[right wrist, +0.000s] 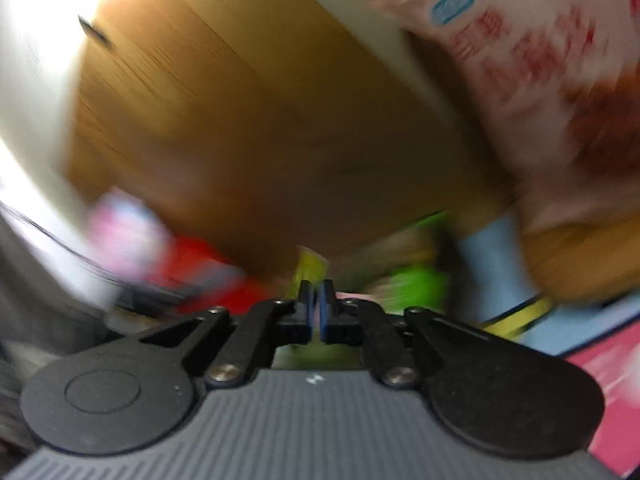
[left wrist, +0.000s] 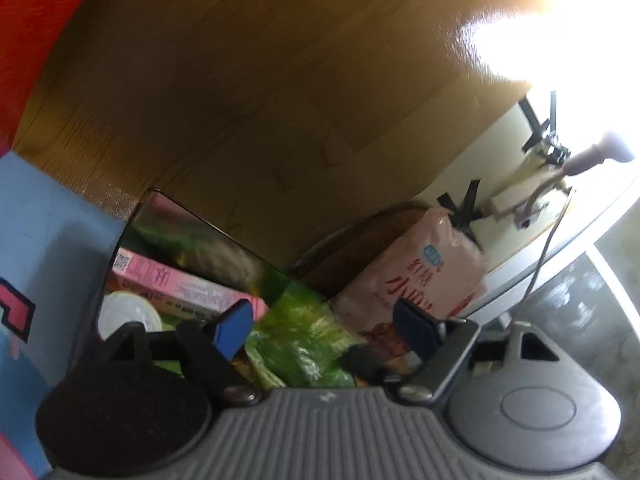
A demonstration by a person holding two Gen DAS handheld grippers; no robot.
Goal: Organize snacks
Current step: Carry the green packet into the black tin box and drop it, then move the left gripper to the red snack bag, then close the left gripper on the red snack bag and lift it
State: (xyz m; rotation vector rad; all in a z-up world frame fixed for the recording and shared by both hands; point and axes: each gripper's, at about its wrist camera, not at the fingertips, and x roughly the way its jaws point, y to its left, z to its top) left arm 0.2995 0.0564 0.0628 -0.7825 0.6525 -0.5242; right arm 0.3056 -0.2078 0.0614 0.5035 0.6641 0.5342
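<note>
Snacks sat bunched on the wooden table (left wrist: 260, 80): green packet (left wrist: 304, 344), pink box (left wrist: 180, 284), pink bread bag (left wrist: 416, 276). Left gripper (left wrist: 324, 320) was wide open over the green packet, gripping nothing. Right gripper (right wrist: 316, 306) was nearly closed, apparently empty; view blurred.

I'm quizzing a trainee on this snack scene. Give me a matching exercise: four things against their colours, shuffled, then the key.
Things:
1. long carton
2. crinkly packet between the left hand-held gripper pads
3. tabletop
4. big box at the left edge

Colours:
A. light blue
B. pink
C. wood brown
D. green

Pairs: 1-B, 2-D, 3-C, 4-A
</note>
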